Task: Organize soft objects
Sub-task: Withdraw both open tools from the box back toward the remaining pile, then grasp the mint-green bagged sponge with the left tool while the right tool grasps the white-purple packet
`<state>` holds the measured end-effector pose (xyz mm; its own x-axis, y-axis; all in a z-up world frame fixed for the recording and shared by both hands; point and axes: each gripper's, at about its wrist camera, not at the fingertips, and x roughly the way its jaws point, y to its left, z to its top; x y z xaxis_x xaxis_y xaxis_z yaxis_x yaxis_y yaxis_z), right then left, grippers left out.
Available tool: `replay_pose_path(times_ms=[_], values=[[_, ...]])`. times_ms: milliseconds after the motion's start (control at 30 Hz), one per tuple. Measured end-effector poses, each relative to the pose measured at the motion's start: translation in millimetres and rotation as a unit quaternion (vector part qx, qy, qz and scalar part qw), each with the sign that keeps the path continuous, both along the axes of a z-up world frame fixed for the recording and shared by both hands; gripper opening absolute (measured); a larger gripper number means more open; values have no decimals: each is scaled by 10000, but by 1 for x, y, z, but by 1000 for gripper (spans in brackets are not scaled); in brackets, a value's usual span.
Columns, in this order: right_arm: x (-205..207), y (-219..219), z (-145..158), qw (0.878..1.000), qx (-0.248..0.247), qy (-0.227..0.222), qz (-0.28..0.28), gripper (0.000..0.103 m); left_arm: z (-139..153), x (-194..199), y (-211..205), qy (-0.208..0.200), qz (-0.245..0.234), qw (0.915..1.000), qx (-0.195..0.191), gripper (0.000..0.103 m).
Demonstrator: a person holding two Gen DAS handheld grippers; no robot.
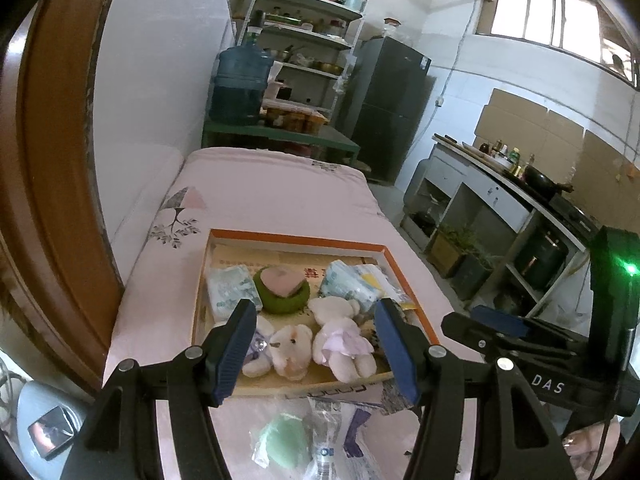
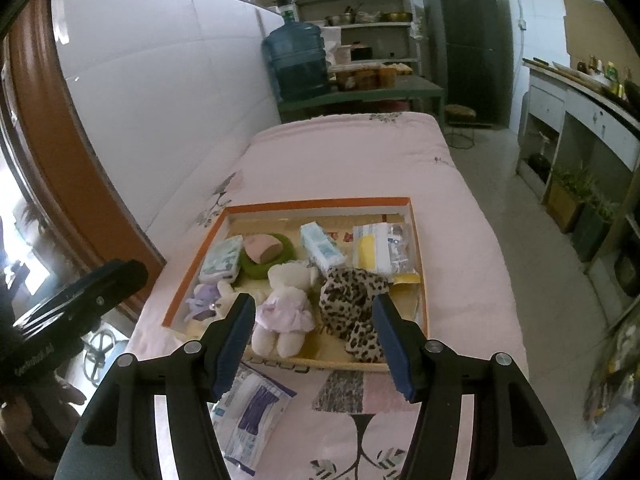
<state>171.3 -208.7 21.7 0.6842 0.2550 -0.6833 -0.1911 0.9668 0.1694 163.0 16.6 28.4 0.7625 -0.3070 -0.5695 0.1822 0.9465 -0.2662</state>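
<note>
The left tool (image 1: 316, 344) has its two blue pads wide apart with nothing between them, and it hangs over the near edge of the box (image 1: 296, 236). The right tool (image 2: 314, 340) is the same: pads apart, nothing held, over the near edge too. The box is flat, with an orange rim, and it sits in the middle of the pink bed (image 2: 340, 152). Most soft things are already inside it. Along the near side lie a bear in a purple dress (image 2: 284, 308), another small plush toy (image 1: 290, 350) and a spotted cloth (image 2: 352, 300). Along the far side are a green ring cushion (image 2: 268, 258) with a pink heart on it, and some tissue packs (image 2: 320, 244). Two things are not in the box yet. A green sponge in a clear bag (image 1: 280, 440) and a flat clear packet (image 2: 252, 408) lie on the bed near its front edge, right under the tools. I think the next job is to pick one of them up. To do it well, tip a tool lower, put one pad on each side of the soft part, and squeeze slowly. The bags look slippery, so grab the thick middle, not a thin corner. Lift it over the rim and set it in a free spot.
</note>
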Motion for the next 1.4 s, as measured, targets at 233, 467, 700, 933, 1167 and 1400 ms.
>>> replay_pose_path(times_ms=[233,467,700,933,1167,1400], values=[[-11,2,-1,10000,33,-15,9,63,-1,-11,-8,-43,-60,10000,52,61],[-25,8,-6,10000,67,-5,56,63,-8,-24,-8,-44,-16,9999,107,61],[-33,14,-17,9998,111,103,113,63,-20,-33,-2,15,73,9999,106,61],[-38,16,-28,9996,147,202,97,63,-31,-46,6,-76,252,9994,236,61],[-43,23,-48,9990,175,386,112,63,-46,-55,18,-90,382,9991,159,61],[-45,38,-74,9977,238,614,169,74,-60,-60,25,-56,476,9985,250,61]])
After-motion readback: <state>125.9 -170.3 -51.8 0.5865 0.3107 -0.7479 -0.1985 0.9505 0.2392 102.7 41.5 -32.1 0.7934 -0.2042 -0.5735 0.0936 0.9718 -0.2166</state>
